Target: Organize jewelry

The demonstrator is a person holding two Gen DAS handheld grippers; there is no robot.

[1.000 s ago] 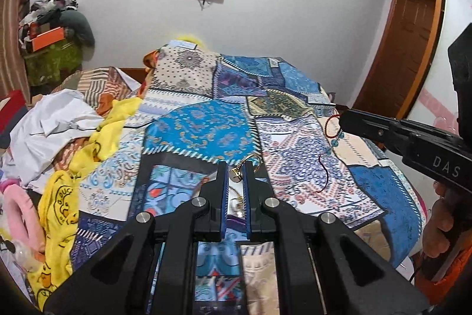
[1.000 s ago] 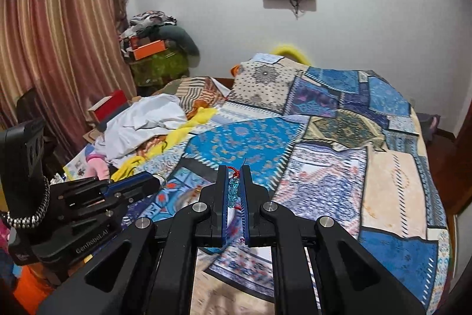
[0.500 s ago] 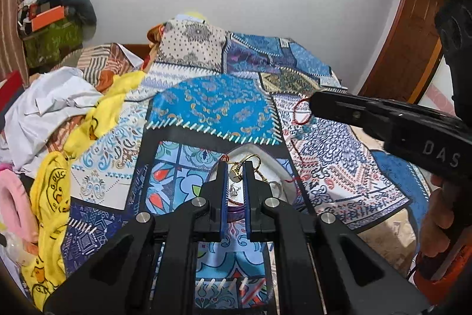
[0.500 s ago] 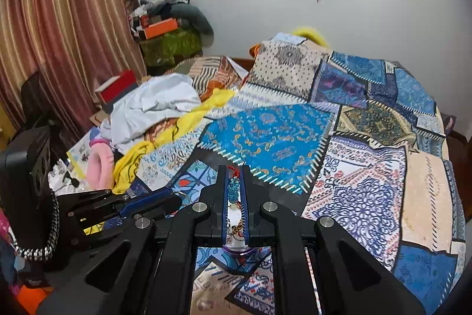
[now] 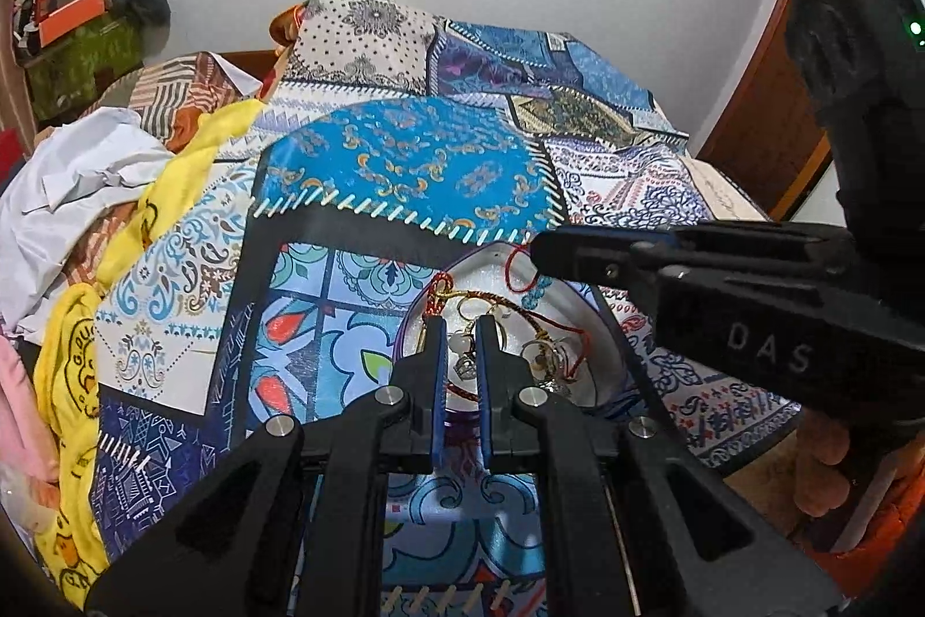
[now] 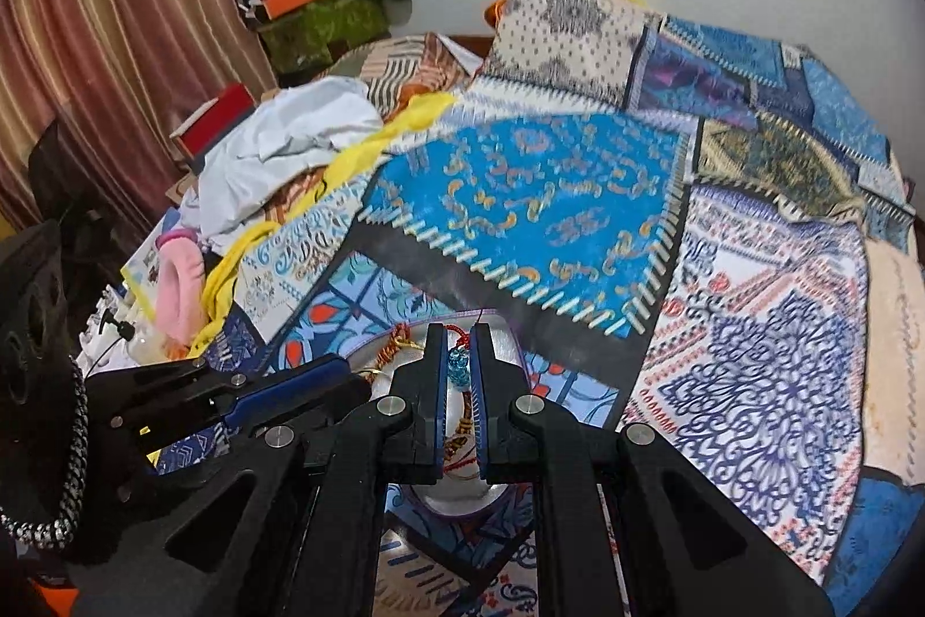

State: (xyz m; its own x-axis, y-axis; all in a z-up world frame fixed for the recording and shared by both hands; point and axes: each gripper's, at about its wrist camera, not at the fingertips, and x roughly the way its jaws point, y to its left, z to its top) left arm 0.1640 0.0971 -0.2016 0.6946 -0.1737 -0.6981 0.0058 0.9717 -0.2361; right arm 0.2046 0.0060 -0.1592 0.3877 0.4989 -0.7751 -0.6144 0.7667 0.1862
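Both grippers converge over a shallow silver tray (image 5: 601, 362) resting on the patchwork bedspread (image 5: 404, 166). The left gripper (image 5: 461, 357) has its fingers narrowed on a small pale-beaded charm (image 5: 461, 357) just above the tray, presumably to deposit it with the tangle of gold rings and red cords (image 5: 543, 328) already collected there. The right gripper (image 6: 458, 365) has its fingers closed on a turquoise-beaded red-cord bracelet (image 6: 457, 367), held over the tray's far rim so the trailing cord falls inside. Both pieces are unreleased.
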